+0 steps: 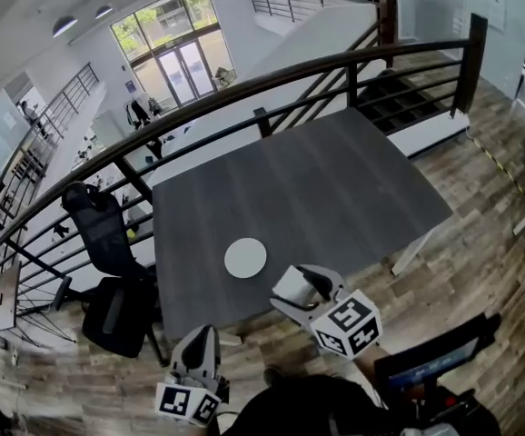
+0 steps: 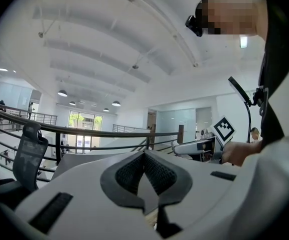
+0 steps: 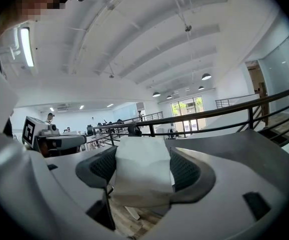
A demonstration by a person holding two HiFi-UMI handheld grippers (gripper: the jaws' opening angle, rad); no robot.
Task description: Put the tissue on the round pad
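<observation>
The white round pad (image 1: 245,258) lies near the front edge of the dark grey table (image 1: 335,189). My right gripper (image 1: 301,286) hovers just off that front edge, to the right of the pad and a little nearer to me, shut on a folded white tissue (image 1: 291,288). In the right gripper view the tissue (image 3: 142,176) fills the gap between the two dark pads (image 3: 102,168), and the right gripper (image 3: 143,156) points level over the table. My left gripper (image 1: 199,348) is low at the front left, off the table. The left gripper (image 2: 144,155) has its jaws together, with nothing between them.
A black railing (image 1: 244,89) runs behind and to the left of the table. A black office chair (image 1: 99,221) and a black bag (image 1: 117,314) stand at the table's left. A screen on a mount (image 1: 430,360) sits at the lower right over the wood floor (image 1: 480,271).
</observation>
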